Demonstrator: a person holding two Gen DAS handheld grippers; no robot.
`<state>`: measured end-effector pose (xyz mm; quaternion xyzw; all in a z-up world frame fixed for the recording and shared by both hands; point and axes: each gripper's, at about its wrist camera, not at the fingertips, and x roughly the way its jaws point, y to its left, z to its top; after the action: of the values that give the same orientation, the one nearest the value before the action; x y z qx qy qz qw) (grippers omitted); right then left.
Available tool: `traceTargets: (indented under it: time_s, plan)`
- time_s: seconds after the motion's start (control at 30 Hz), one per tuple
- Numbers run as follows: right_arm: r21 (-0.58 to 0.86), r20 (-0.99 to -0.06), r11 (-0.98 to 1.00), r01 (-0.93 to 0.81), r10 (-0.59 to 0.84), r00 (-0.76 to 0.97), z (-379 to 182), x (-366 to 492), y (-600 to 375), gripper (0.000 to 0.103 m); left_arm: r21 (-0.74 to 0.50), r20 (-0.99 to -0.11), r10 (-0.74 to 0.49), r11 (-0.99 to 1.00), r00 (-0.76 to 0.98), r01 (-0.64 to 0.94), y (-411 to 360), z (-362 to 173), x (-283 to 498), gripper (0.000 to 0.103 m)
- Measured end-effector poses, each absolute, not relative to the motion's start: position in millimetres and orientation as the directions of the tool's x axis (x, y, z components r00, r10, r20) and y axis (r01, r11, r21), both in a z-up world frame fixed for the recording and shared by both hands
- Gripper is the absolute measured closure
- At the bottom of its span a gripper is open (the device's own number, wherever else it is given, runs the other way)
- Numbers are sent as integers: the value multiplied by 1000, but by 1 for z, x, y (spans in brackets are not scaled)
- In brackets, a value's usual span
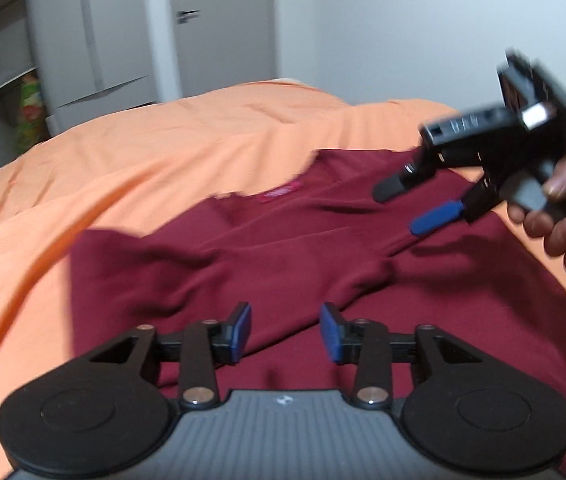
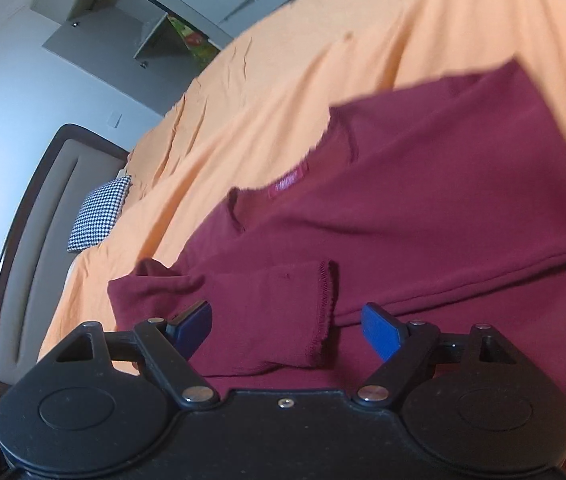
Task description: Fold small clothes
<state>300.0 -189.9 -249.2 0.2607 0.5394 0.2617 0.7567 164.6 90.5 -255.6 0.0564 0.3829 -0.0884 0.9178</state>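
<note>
Left hand-held gripper (image 1: 285, 332): released, blue pads apart, hovering over the near part of the shirt, gripping nothing.
Right hand-held gripper (image 2: 287, 330): released, jaws spread wide above the sleeve, gripping nothing; in the left view its fingers are splayed over the shirt's right shoulder.
Right hand (image 1: 563, 216): wrapped round the grip of its tool.
Shirt (image 1: 283, 248): maroon, lying on the bed, collar label facing up.
Sleeve (image 2: 267, 316): folded across the shirt body.
Bed (image 1: 163, 152): covered with an orange sheet.
Pillow (image 2: 101, 214): black-and-white check, by the headboard (image 2: 31, 240).
</note>
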Motion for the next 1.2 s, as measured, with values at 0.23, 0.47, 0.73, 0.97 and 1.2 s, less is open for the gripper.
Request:
traceTargets:
  time_s: [0.23,0.47,0.73,0.97,1.2]
  plan:
    - [670,-718,741,-41,662,216,-292,305,-163,50,20,-753,18,1000,658,-4,145,-259,157,56]
    - [717,-644,679,-159,732,222,-250,307,-185,101,1,-727,69,995,683,-100,178,-249,162,47]
    - [515,-767,847,-136,525,368,-209,350,-278,100,-41,-726,53,992,685,-120,189,-256,181,45]
    - [427,-824,896,-126,442,354,-237,346,-275,100,-233,-746,-91,964,660,-131,206,-276,229,45]
    - [451,-814,882,-137,469,342,-238,339,-272,92,-493,-768,-278,831,577,-257,247,-313,286,48]
